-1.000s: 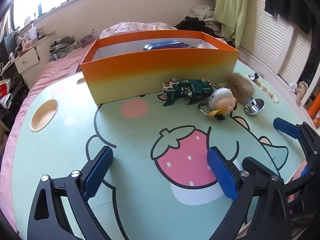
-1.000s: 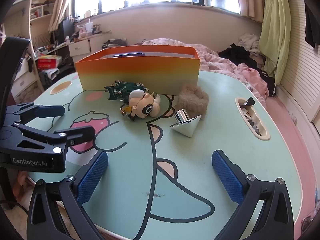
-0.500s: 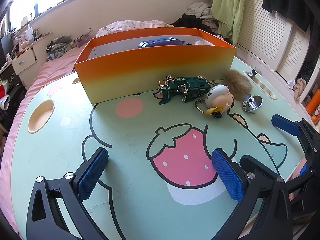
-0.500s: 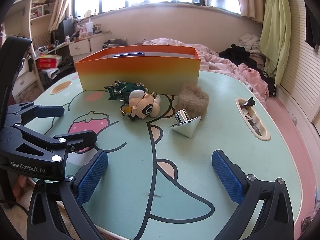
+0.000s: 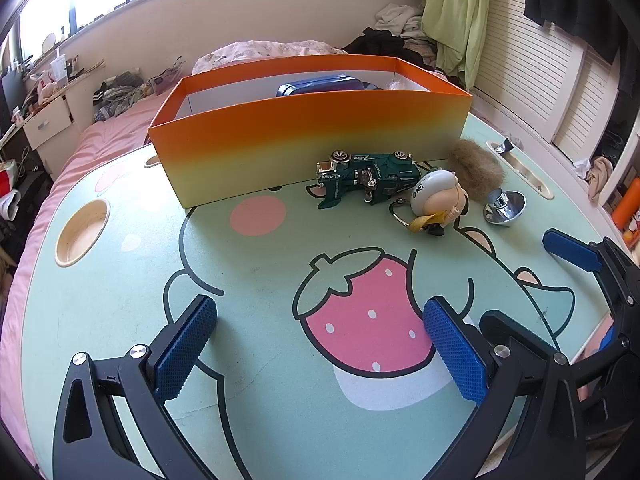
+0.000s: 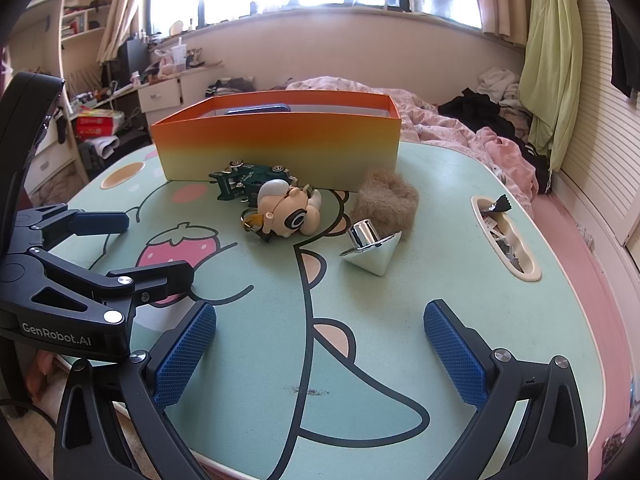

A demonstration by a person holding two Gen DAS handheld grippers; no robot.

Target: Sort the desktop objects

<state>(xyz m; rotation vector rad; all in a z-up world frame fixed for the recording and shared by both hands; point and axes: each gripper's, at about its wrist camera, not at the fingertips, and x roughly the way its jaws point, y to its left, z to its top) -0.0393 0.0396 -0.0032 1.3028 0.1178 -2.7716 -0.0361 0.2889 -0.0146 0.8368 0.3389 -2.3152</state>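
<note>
An orange box [image 5: 308,136] [image 6: 280,148] stands at the far side of the cartoon-print table [image 5: 260,360], with a blue case [image 5: 320,84] inside it. In front of the box lie a green toy car [image 5: 364,184] [image 6: 244,182], a big-headed doll keychain [image 5: 434,200] [image 6: 288,212], a brown fur pompom [image 5: 476,170] [image 6: 386,200] and a silver spinning top [image 5: 502,208] [image 6: 372,250]. My left gripper [image 5: 320,344] is open over the strawberry print, well short of the toys. My right gripper [image 6: 320,352] is open and empty near the table's front edge.
A round cup hole [image 5: 82,232] is sunk in the table at left and a long slot [image 6: 506,236] with small wrapped bits at right. A bed with pink bedding [image 6: 460,128] lies behind the table. Shutter doors [image 5: 532,80] line the right wall.
The left gripper's fingers have spread slightly wider and its view has shifted a little, so the box and toys sit a bit lower and left. The right gripper's view is unchanged.
</note>
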